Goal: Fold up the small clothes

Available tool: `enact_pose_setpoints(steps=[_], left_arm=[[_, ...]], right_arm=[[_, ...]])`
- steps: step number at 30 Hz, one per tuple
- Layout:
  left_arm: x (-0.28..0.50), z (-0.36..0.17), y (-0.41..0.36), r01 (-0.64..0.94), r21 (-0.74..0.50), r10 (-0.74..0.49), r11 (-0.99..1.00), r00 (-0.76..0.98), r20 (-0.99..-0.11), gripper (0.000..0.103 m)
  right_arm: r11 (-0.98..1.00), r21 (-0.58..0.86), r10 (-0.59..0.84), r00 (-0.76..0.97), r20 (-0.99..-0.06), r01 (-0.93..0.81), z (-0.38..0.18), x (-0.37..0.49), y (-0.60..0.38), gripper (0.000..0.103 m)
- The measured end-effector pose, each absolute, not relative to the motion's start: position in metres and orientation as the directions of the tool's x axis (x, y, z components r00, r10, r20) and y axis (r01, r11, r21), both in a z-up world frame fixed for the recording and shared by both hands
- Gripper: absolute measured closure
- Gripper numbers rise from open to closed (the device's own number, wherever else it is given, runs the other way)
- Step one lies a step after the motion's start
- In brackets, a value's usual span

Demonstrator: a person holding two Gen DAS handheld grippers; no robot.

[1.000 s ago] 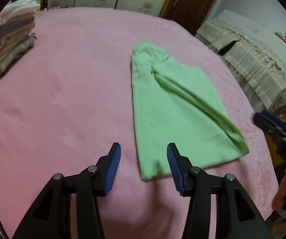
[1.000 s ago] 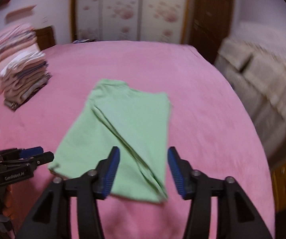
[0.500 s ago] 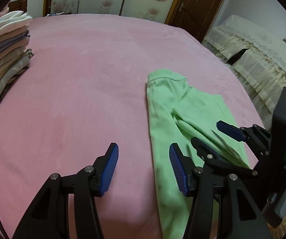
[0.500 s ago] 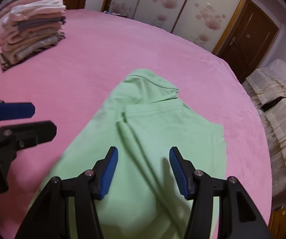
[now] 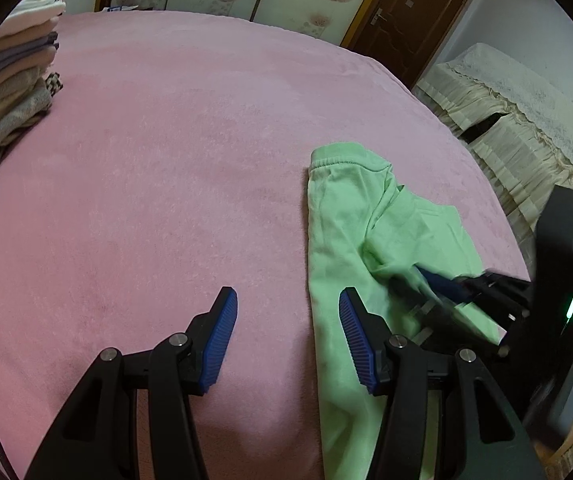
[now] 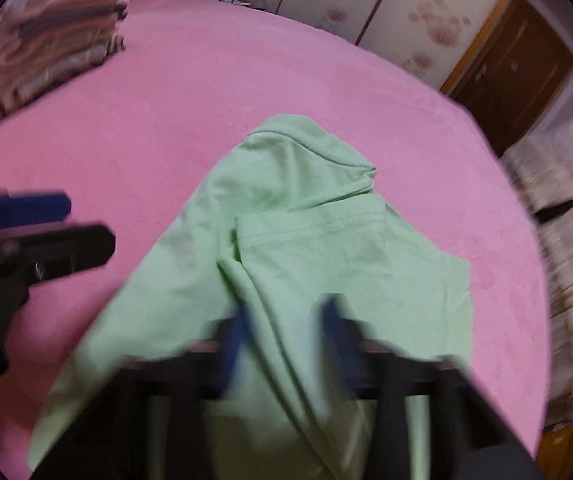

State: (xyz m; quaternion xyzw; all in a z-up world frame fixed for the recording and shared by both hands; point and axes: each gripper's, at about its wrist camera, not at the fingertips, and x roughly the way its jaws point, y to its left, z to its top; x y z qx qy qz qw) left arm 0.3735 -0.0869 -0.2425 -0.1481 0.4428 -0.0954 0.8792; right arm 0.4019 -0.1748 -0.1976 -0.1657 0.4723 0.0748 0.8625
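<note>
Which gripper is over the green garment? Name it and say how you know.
The right gripper: its blurred blue fingers straddle a raised fold of the green garment. The left gripper is open, mostly above the bare pink blanket beside it.

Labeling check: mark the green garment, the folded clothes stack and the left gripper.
green garment (image 6: pixel 318 248), right wrist view, on the flat middle panel.
folded clothes stack (image 5: pixel 10 80), left wrist view, on its side layers.
left gripper (image 5: pixel 288 340), left wrist view, midway between its blue fingertips.
</note>
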Motion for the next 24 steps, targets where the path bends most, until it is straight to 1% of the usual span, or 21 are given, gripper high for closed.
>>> enact_pose_setpoints(steps=[2, 4, 9, 13, 17, 20, 24], left_arm=[[0.374, -0.244, -0.086, 0.044, -0.342, -0.301, 0.939, 0.587, -0.752, 0.051], [0.373, -0.244, -0.088, 0.053, -0.337, -0.302, 0.940, 0.587, -0.751, 0.051], [0.363, -0.246, -0.090, 0.072, -0.351, -0.325, 0.933, 0.587, -0.742, 0.051], [0.358, -0.252, -0.093, 0.075, -0.364, -0.339, 0.928, 0.574, -0.745, 0.051], [0.355, -0.258, -0.099, 0.089, -0.374, -0.358, 0.923, 0.554, -0.752, 0.051], [0.352, -0.261, -0.103, 0.100, -0.366, -0.358, 0.925, 0.546, -0.757, 0.051], [0.351, -0.260, -0.105, 0.103, -0.365, -0.359, 0.926, 0.543, -0.759, 0.051]], right_arm=[[0.960, -0.132, 0.022, 0.534, -0.845, -0.249, -0.191, 0.408, -0.189, 0.098], [0.976, -0.078, 0.049, 0.555, -0.830, -0.203, -0.180, 0.412, -0.207, 0.098], [0.998, 0.039, 0.062, 0.597, -0.800, -0.052, -0.164, 0.419, -0.268, 0.098], [0.995, 0.078, 0.029, 0.605, -0.796, 0.055, -0.166, 0.424, -0.309, 0.098], [0.979, 0.158, 0.053, 0.590, -0.806, 0.128, -0.175, 0.428, -0.345, 0.098], [0.967, 0.162, 0.025, 0.556, -0.830, 0.198, -0.186, 0.433, -0.361, 0.095], [0.947, 0.192, 0.012, 0.570, -0.822, 0.258, -0.185, 0.431, -0.379, 0.092]])
